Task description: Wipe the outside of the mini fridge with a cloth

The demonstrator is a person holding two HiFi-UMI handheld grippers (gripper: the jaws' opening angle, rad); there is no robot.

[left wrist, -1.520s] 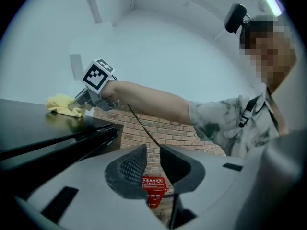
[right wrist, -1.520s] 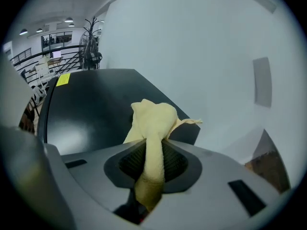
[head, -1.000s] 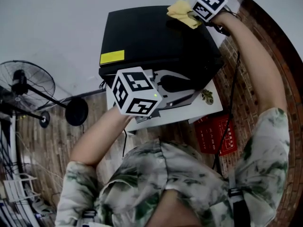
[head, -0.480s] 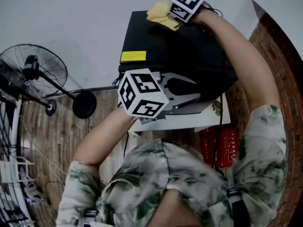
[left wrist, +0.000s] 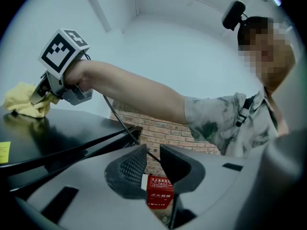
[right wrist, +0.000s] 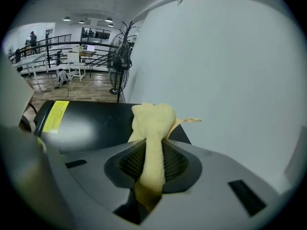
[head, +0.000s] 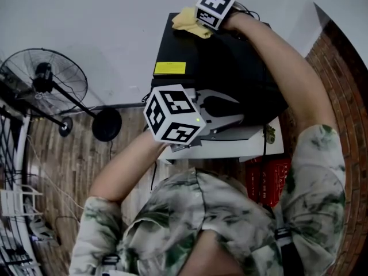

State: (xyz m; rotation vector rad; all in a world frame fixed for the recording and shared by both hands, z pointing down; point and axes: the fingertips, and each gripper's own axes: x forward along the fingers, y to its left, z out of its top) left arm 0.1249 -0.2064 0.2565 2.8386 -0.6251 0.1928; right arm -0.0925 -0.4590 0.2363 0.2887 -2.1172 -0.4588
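The black mini fridge (head: 230, 68) stands against the white wall with a yellow label (head: 169, 68) on its top. My right gripper (head: 202, 24) is shut on a yellow cloth (head: 188, 19), which it presses onto the far left part of the fridge top. In the right gripper view the cloth (right wrist: 152, 121) runs up between the jaws of this gripper (right wrist: 152, 169) and bunches on the fridge top (right wrist: 91, 121). My left gripper (head: 233, 109) hovers at the fridge's near edge. In the left gripper view it (left wrist: 152, 164) is open and empty, and the right gripper (left wrist: 41, 94) and cloth (left wrist: 23, 105) show at far left.
A standing fan (head: 43, 82) is on the wooden floor to the left. A red box (head: 270, 177) lies on the brick floor at the right. The fridge rests on a white board (head: 230, 149). The wall runs close behind the fridge.
The right gripper has dragged the cloth leftward along the back of the fridge top. The left gripper has held its place at the near edge.
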